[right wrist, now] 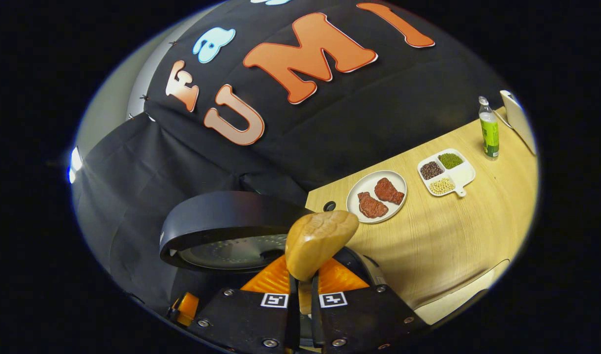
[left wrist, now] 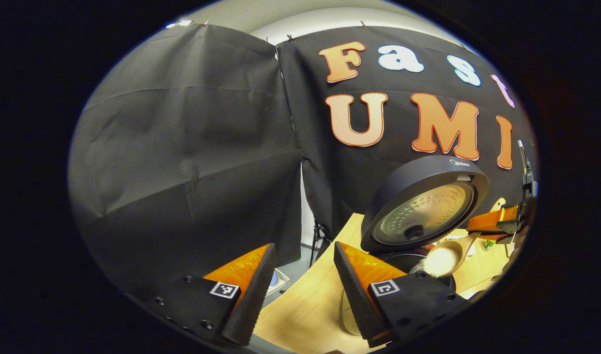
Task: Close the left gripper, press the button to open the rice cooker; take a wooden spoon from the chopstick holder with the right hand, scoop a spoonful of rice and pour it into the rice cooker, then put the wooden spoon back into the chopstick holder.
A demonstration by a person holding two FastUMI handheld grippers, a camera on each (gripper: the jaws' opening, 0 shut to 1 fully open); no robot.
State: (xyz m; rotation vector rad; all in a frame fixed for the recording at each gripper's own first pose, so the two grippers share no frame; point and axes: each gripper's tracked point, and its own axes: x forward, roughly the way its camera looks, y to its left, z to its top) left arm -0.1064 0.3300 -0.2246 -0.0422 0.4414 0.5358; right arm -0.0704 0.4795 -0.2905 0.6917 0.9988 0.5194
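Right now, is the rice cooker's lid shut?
No: in the left gripper view the rice cooker lid stands raised, its inner plate showing, with the wooden spoon over the open pot.

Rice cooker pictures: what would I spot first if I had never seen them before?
Probably the rice cooker, standing on the wooden table with its big round lid flipped up. Next, the wooden spoon heaped with white rice, tipped over the pot and pinched in the right claw. Farther along the table sit a plate of meat and a divided dish of beans.
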